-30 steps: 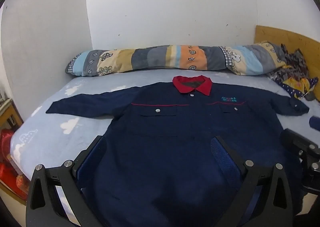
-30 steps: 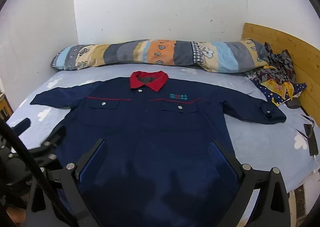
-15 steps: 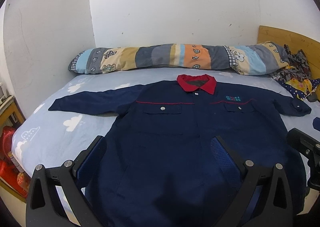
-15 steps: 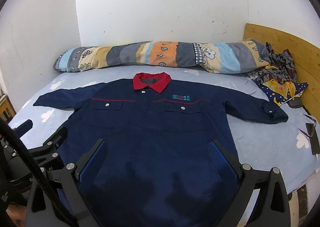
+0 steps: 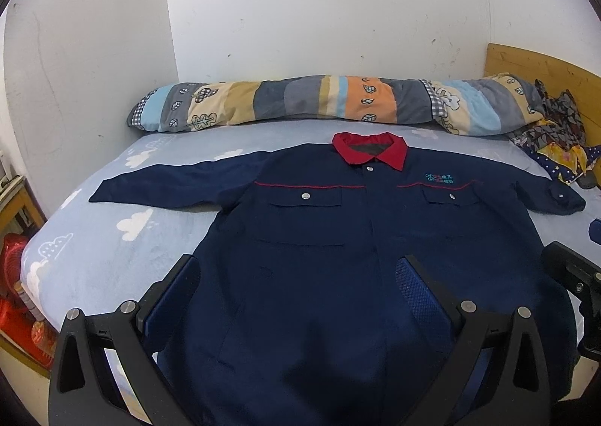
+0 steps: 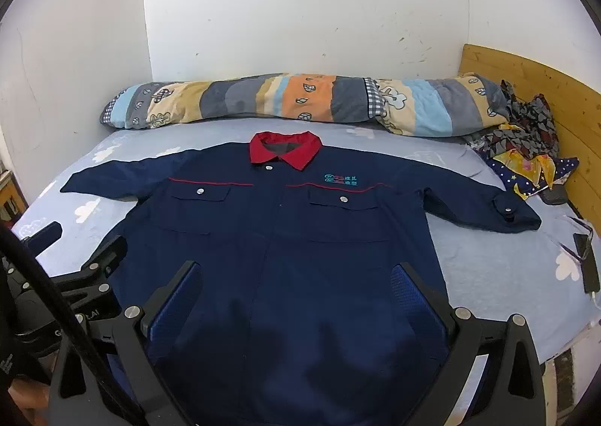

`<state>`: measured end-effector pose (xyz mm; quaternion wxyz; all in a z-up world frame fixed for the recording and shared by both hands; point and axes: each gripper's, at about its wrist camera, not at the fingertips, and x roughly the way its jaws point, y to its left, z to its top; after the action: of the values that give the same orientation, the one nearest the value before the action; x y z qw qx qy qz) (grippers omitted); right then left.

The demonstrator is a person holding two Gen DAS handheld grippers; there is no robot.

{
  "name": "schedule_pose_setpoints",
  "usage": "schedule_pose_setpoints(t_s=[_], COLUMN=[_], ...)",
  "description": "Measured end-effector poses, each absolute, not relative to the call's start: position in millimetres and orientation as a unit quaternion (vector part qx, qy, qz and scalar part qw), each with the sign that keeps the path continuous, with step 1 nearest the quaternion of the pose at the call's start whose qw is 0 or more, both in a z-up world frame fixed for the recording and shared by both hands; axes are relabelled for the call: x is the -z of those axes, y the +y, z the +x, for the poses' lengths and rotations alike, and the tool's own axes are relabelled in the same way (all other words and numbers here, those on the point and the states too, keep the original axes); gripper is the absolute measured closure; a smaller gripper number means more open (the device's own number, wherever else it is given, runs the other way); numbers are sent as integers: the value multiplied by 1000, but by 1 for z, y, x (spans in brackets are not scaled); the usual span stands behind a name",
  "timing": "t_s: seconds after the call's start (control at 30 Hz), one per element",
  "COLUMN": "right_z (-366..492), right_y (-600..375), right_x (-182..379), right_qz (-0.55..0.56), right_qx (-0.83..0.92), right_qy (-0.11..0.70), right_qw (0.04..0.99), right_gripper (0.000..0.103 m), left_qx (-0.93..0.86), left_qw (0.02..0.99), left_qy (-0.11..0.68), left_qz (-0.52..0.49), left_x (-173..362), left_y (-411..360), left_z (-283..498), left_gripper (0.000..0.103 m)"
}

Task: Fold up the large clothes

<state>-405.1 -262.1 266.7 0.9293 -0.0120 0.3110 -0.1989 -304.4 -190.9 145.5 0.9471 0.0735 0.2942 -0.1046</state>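
**Q:** Jaws status at that moment, and where was the garment?

**Me:** Both sets of jaws were spread wide and held nothing. My left gripper [image 5: 298, 279] hung over the lower left part of the navy work jacket [image 5: 338, 257], and my right gripper [image 6: 296, 283] sat over the lower right part. From the right wrist view I could see the left gripper's black frame off to the side, near the hem.

**Q:** Jacket flat or bunched?

**Me:** Flat, front side up, on the bed [image 6: 507, 268] with its light blue cloud sheet. Red collar [image 6: 285, 151] pointed toward the wall, both sleeves spread out sideways, pockets buttoned. A long patchwork bolster [image 5: 319, 103] lay along the wall past the collar, not touching it. Some patterned clothes [image 6: 526, 136] were heaped by the wooden headboard [image 6: 556, 88], and a dark phone-like thing [image 6: 586, 260] with a cable lay near the bed's right edge.
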Motion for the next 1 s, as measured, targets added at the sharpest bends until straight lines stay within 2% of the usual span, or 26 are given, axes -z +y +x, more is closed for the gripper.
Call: schedule_pose_setpoints(t_s=[0.4,1.0], right_z=[-402,-403], right_y=[-261,-270], right_x=[-273,-277], right_qz=[-14,-2], right_qx=[220,192], right_qy=[341,310], right_qw=[914,931], right_gripper=[1,1], left_qx=[103,103], left_qw=[947,948], left_qy=[293,289], left_qz=[79,85], left_x=[-141,-141], left_y=[-195,-198], left_z=[-307,-310], left_gripper=[0,0])
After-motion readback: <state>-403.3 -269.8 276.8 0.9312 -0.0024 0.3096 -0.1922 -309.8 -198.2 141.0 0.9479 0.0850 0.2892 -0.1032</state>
